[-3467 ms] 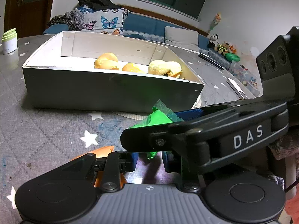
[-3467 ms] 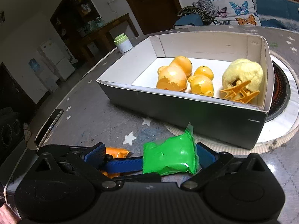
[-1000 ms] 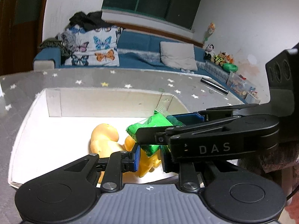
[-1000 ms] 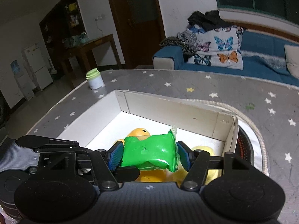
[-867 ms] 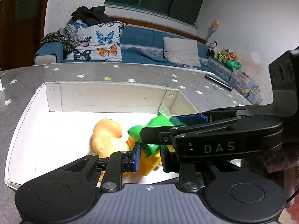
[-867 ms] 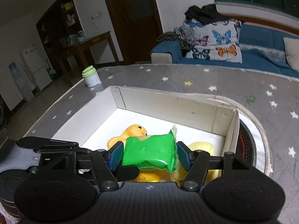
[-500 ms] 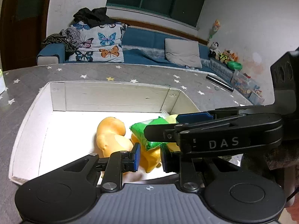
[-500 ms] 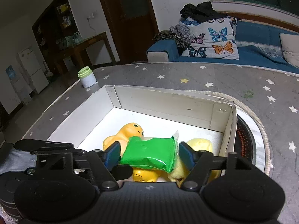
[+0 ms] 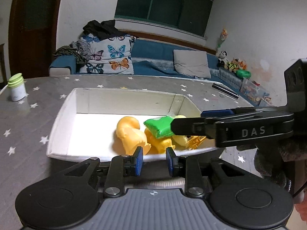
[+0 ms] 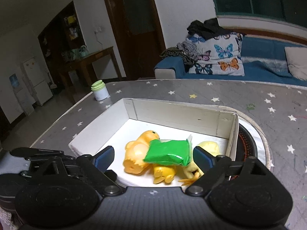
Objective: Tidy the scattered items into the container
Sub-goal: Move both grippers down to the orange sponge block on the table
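A green packet (image 10: pixel 168 152) lies on the yellow duck toys (image 10: pixel 138 153) inside the white cardboard box (image 10: pixel 172 113), beside a yellow plush (image 10: pixel 209 146). My right gripper (image 10: pixel 153 159) hangs over the box's near end. Its jaws are opening, and the packet sits between the blue pads without touching either. In the left wrist view the packet (image 9: pixel 159 126) rests on the ducks (image 9: pixel 128 134), partly hidden by a black right finger (image 9: pixel 191 128). My left gripper (image 9: pixel 154 161) is at the box's near rim (image 9: pixel 61 115). Its jaws are opening with nothing between them.
A white jar with a green lid (image 9: pixel 17 90) stands on the grey star-print tablecloth (image 9: pixel 28 126) at far left. A black round hob (image 10: pixel 247 143) lies under the box's right end. A dark slim bar (image 9: pixel 225 93) lies far right. A blue sofa (image 9: pixel 153 49) stands behind.
The right jaws have spread and let the green packet go; it now lies on the toys in the box. The left jaws widened. Both grippers drew back towards the box's near edge.
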`<action>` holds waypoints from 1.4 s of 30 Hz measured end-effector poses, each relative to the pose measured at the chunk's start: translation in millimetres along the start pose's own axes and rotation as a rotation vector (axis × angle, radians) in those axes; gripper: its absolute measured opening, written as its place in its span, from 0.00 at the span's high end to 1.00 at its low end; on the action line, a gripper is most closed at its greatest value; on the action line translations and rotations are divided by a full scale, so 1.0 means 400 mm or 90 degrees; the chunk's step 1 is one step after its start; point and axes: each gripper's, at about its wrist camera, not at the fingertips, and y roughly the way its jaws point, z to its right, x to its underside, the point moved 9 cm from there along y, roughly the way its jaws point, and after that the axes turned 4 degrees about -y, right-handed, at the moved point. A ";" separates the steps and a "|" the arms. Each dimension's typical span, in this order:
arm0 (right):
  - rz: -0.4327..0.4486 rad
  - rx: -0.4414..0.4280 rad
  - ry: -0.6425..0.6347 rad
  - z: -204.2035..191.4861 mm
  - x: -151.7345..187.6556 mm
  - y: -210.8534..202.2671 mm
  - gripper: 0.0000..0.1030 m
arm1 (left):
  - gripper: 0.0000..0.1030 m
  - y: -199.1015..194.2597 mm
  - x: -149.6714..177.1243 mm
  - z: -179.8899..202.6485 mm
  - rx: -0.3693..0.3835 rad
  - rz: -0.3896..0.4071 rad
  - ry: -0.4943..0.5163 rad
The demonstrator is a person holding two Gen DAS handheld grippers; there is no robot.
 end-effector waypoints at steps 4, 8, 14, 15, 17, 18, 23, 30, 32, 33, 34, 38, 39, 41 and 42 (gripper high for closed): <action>0.015 -0.007 -0.014 -0.030 0.009 -0.042 0.09 | 0.72 -0.055 0.022 -0.008 -0.006 0.013 -0.004; 0.025 -0.015 -0.031 -0.064 0.023 -0.082 0.08 | 0.72 -0.099 0.062 -0.015 -0.013 0.012 -0.010; 0.021 -0.040 -0.047 -0.119 0.062 -0.109 0.03 | 0.72 -0.126 0.151 0.000 -0.020 -0.025 -0.012; 0.017 -0.044 -0.051 -0.129 0.070 -0.109 0.03 | 0.72 -0.128 0.165 0.004 -0.023 -0.032 -0.011; 0.011 -0.050 -0.060 -0.147 0.086 -0.108 0.03 | 0.72 -0.133 0.186 0.011 -0.027 -0.039 -0.008; 0.006 -0.054 -0.064 -0.156 0.094 -0.108 0.03 | 0.72 -0.135 0.197 0.014 -0.028 -0.042 -0.006; -0.018 -0.066 -0.079 -0.185 0.133 -0.093 0.02 | 0.72 -0.134 0.238 0.043 -0.030 -0.057 0.011; -0.040 -0.073 -0.065 -0.187 0.160 -0.070 0.01 | 0.72 -0.106 0.275 0.085 -0.075 -0.058 0.100; -0.044 -0.076 -0.067 -0.188 0.167 -0.068 0.01 | 0.72 -0.108 0.277 0.075 -0.103 -0.050 0.113; -0.047 -0.078 -0.067 -0.189 0.170 -0.066 0.01 | 0.72 -0.109 0.277 0.064 -0.115 -0.048 0.116; -0.050 -0.080 -0.067 -0.190 0.174 -0.064 0.01 | 0.72 -0.111 0.277 0.052 -0.121 -0.046 0.115; -0.064 -0.091 -0.071 -0.199 0.189 -0.048 0.01 | 0.72 -0.136 0.276 -0.004 -0.150 -0.041 0.090; -0.067 -0.094 -0.074 -0.202 0.192 -0.044 0.01 | 0.72 -0.143 0.276 -0.015 -0.154 -0.039 0.083; -0.074 -0.101 -0.078 -0.211 0.200 -0.037 0.01 | 0.72 -0.156 0.274 -0.033 -0.157 -0.037 0.068; -0.077 -0.104 -0.079 -0.215 0.204 -0.033 0.01 | 0.72 -0.161 0.277 -0.039 -0.155 -0.039 0.061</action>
